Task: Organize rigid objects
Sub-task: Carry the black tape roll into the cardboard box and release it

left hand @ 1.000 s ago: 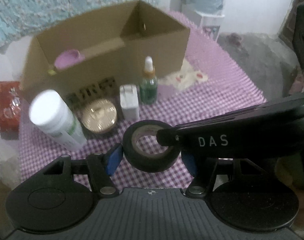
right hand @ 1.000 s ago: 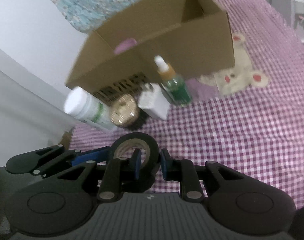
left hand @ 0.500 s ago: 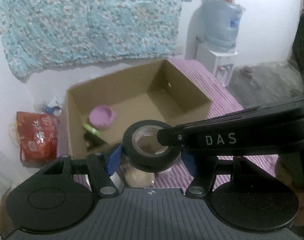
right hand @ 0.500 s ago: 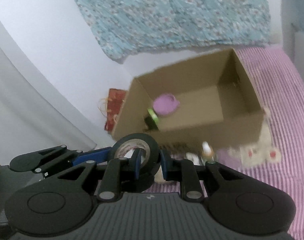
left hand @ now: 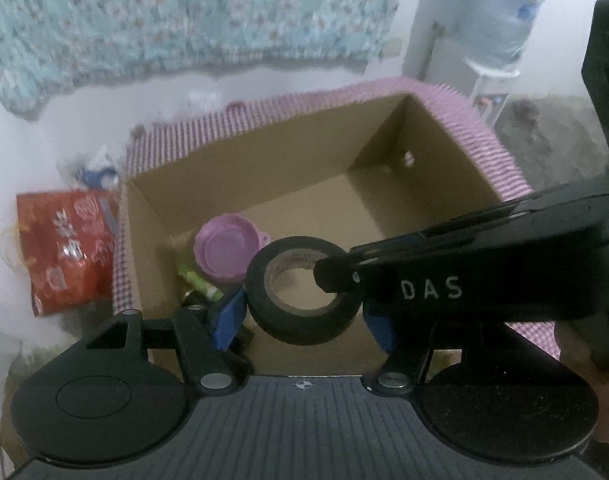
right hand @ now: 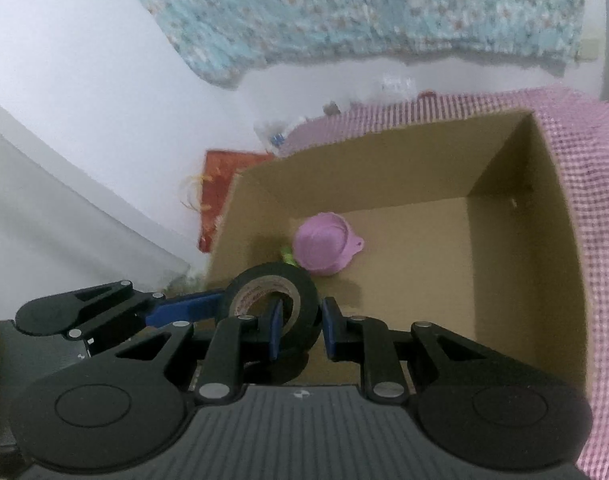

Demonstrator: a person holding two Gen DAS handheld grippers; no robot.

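Observation:
A black tape roll (left hand: 304,290) hangs over the open cardboard box (left hand: 384,152). My left gripper (left hand: 302,312) has its blue pads on both outer sides of the roll. My right gripper (right hand: 300,326) is shut on the roll's (right hand: 272,300) wall, one finger through the hole; its finger (left hand: 424,280) crosses in from the right in the left wrist view. Inside the box (right hand: 504,280) lie a purple bowl (left hand: 228,252), also in the right wrist view (right hand: 326,248), and a green tube (left hand: 196,280).
The box stands on a purple checked cloth (right hand: 600,200). A red bag (left hand: 68,252) lies left of the box. A floral curtain (left hand: 184,16) hangs behind. A water dispenser (left hand: 492,40) stands far right.
Both grippers have carried the tape roll up from the table and forward over the box. The bottles and jars in front of the box have dropped out of view.

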